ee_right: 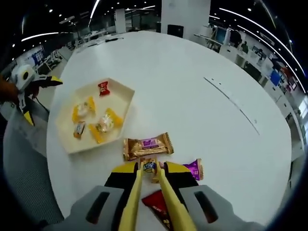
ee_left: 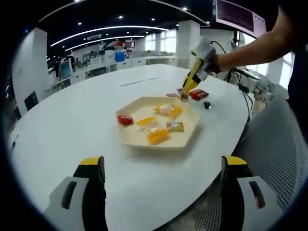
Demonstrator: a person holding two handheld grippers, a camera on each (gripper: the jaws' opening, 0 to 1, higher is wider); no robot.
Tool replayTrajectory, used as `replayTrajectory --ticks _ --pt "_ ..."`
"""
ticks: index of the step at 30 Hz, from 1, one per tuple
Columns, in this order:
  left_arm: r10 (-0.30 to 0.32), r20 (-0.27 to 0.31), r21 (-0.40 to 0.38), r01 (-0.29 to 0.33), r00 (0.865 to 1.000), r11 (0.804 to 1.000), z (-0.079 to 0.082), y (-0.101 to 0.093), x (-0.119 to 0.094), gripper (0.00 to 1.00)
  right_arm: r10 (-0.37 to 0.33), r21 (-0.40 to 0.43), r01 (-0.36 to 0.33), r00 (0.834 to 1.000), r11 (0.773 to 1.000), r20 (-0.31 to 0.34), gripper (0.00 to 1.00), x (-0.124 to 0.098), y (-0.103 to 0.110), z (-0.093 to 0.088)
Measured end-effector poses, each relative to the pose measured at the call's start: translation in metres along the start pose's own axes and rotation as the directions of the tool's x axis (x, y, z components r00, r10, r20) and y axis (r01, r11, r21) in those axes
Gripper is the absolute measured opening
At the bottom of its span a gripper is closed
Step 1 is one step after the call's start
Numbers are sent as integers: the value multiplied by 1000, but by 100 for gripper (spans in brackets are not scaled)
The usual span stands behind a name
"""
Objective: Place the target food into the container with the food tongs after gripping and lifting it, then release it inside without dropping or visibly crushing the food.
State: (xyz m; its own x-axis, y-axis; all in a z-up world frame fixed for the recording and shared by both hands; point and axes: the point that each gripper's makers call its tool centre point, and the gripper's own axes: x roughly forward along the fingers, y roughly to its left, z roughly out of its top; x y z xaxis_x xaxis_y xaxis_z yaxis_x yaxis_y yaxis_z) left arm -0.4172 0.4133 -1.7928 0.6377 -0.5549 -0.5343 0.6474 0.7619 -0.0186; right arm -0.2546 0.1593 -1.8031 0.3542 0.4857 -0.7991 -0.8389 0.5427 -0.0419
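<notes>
My right gripper (ee_right: 150, 174) pinches a small gold-wrapped candy (ee_right: 149, 166) on the white counter (ee_right: 202, 62), beside the long gold wafer packet (ee_right: 147, 146). I should lift gently, then carry it to the beige hexagonal tray (ee_right: 124, 96). The left gripper (ee_left: 162, 166) hovers with fingers spread, empty; its view reveals the tray's far rim.
</notes>
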Motion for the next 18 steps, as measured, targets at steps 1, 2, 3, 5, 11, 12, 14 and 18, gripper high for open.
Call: replayTrajectory --ticks 1,2,3,5,11,12,14,18 --pt "0 1 -1 0 1000 1000 0 0 0 97 -4 -3 4 1000 1000 2 20 -2 -1 1" --pt "0 1 -3 0 1000 1000 0 0 0 97 -6 -4 6 1000 1000 4 20 -4 -2 3" --pt "-1 1 -4 1 1000 1000 1 0 0 98 -7 -3 7 1000 1000 7 20 -6 -2 4" --pt "-1 11 -9 1 1000 1000 2 0 0 99 -11 -5 11 1000 1000 10 20 -9 -5 7" --pt "-5 27 -18 6 1000 1000 5 -1 0 99 -22 -17 22 1000 1000 20 20 -21 -8 16" --pt "-6 29 -20 7 1000 1000 6 -1 0 99 -22 -16 23 1000 1000 19 20 -22 -9 17" --pt "-7 34 -18 8 999 1000 7 -1 -1 99 -26 -20 27 999 999 21 20 -25 -10 19" --pt "-6 43 -19 7 999 1000 8 -1 -1 99 -33 -24 34 999 999 22 21 -29 -12 22"
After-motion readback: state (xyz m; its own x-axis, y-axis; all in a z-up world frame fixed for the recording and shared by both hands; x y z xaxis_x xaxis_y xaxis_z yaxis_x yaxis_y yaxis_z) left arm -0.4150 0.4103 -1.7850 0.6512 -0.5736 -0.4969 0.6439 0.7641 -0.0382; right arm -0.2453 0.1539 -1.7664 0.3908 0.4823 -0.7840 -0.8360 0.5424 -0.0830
